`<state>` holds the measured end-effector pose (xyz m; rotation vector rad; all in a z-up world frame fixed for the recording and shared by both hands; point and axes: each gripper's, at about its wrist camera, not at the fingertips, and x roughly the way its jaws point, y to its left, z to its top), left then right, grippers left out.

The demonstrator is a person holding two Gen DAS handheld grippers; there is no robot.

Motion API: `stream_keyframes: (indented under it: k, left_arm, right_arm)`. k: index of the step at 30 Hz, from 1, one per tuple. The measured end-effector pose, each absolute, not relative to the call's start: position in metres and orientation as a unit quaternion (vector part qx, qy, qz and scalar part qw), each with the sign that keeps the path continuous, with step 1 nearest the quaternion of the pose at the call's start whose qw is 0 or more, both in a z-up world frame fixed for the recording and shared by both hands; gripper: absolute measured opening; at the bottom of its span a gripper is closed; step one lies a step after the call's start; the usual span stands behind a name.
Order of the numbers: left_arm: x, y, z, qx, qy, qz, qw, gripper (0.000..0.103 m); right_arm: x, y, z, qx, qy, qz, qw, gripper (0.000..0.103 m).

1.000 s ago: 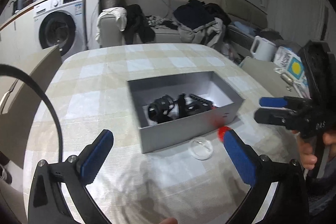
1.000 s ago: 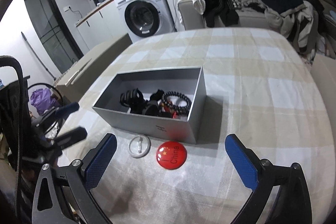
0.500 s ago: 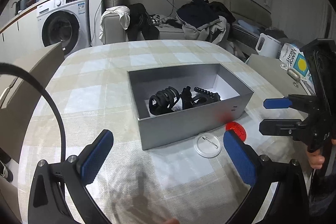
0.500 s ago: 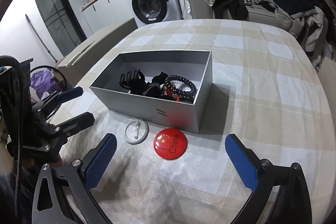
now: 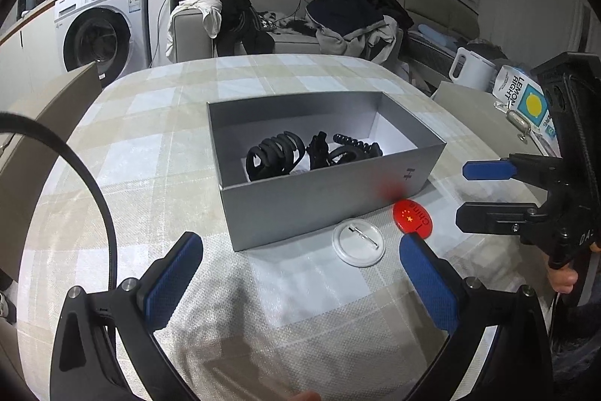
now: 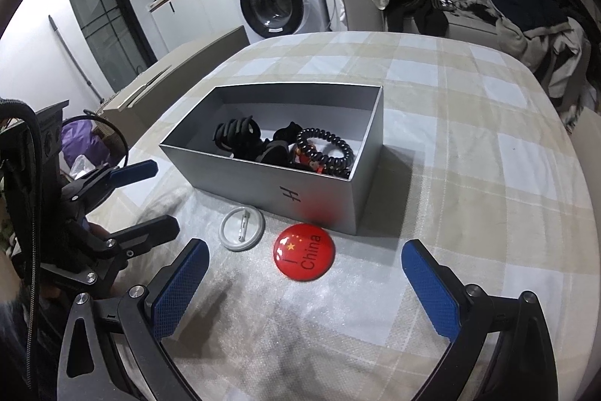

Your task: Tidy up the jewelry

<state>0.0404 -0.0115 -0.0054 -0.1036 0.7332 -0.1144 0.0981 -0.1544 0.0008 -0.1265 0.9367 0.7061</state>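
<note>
Fingers of left gripper [image 5: 300, 273] and right gripper [image 6: 306, 282] both spread wide, empty, hovering near edge of checked table [image 6: 469, 153]. Left to right: white round pin [image 6: 242, 228], red China badge [image 6: 304, 250], both lying just near grey box [image 6: 263, 175] holding black hair clips [image 6: 236, 132] and bead bracelet [image 6: 330, 149].

The table [image 6: 469, 145] is covered with a beige and white checked cloth. An open grey box [image 6: 263, 183] stands directly on it, near the centre. On the near side of the box, just beside its wall, lie a red badge [image 6: 304, 251] and, to its left, a clear badge [image 6: 242, 228], pin side up.
</note>
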Motion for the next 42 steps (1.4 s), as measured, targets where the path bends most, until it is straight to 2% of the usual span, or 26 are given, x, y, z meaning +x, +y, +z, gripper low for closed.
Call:
stream_keyframes:
  k: [5,8,11,13,15,30,33,36,42]
  left_arm:
    - [0.043,-0.014,-0.009,-0.039,0.368,-0.051,0.928,0.102]
    - [0.044,-0.012,-0.009,-0.041,0.371,-0.052,0.926,0.102]
    - [0.045,-0.009,-0.011,-0.048,0.376,-0.055,0.924,0.102]
    - [0.046,-0.006,-0.011,-0.054,0.378,-0.056,0.923,0.102]
    - [0.047,-0.005,-0.012,-0.058,0.38,-0.055,0.922,0.102]
    - [0.05,0.003,-0.016,-0.071,0.393,-0.067,0.914,0.102]
    - [0.05,0.005,-0.016,-0.073,0.396,-0.069,0.913,0.102]
    - [0.05,0.006,-0.017,-0.075,0.399,-0.067,0.911,0.102]
    - [0.049,0.006,-0.017,-0.074,0.401,-0.067,0.911,0.102]
  right_arm:
    - [0.097,-0.154,0.001,-0.057,0.439,0.337,0.831,0.102]
    - [0.096,-0.153,0.0,-0.058,0.44,0.342,0.828,0.097]
    - [0.095,-0.15,-0.002,-0.059,0.444,0.352,0.822,0.08]
    - [0.093,-0.148,-0.004,-0.064,0.45,0.363,0.813,0.061]
    - [0.092,-0.146,-0.006,-0.072,0.452,0.366,0.81,0.056]
    - [0.087,-0.131,-0.029,-0.149,0.444,0.323,0.822,0.055]
    - [0.088,-0.13,-0.03,-0.153,0.438,0.32,0.826,0.052]
    - [0.089,-0.127,-0.032,-0.167,0.427,0.31,0.833,0.042]
    - [0.089,-0.128,-0.031,-0.174,0.419,0.309,0.836,0.042]
